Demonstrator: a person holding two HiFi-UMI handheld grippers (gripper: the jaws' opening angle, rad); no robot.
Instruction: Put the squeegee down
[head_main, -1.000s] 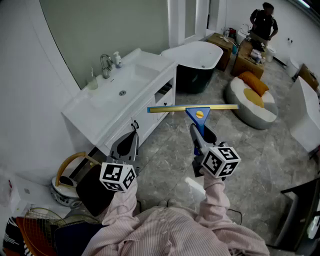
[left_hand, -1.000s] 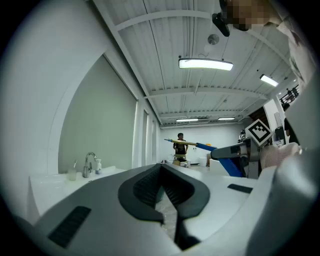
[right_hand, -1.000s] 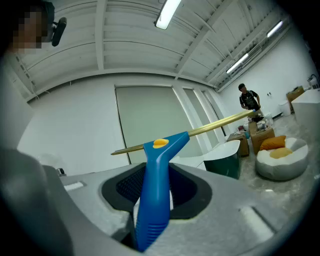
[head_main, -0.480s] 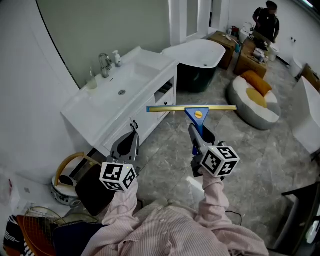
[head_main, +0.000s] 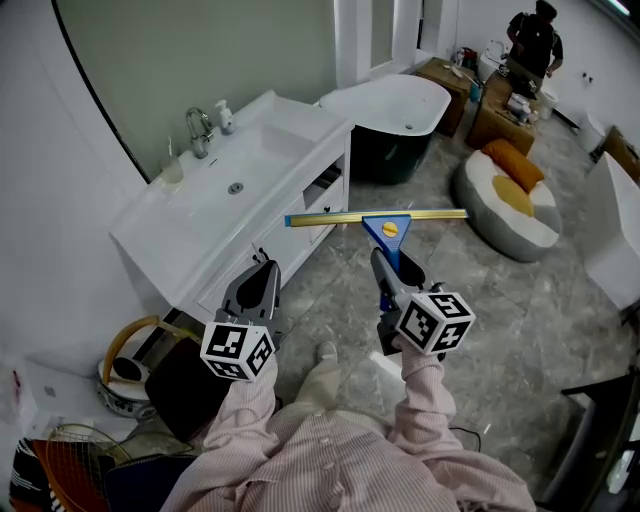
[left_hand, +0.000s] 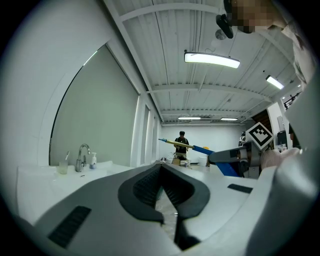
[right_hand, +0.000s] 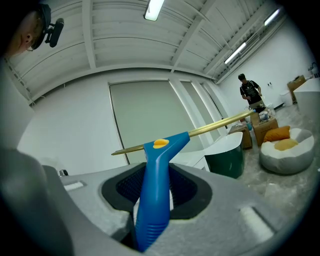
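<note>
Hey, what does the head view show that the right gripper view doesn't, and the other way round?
Only the head view: the white vanity's sunken sink basin, the left gripper with nothing in it, and the person's pink striped sleeves.

Only the right gripper view: the ribbed white ceiling with its strip light, and the dark pads pressing the handle up close.

Both: the right gripper holding the blue-handled squeegee with a brass-coloured blade, the white bathtub with a dark green side, and a person in dark clothes at the back.
</note>
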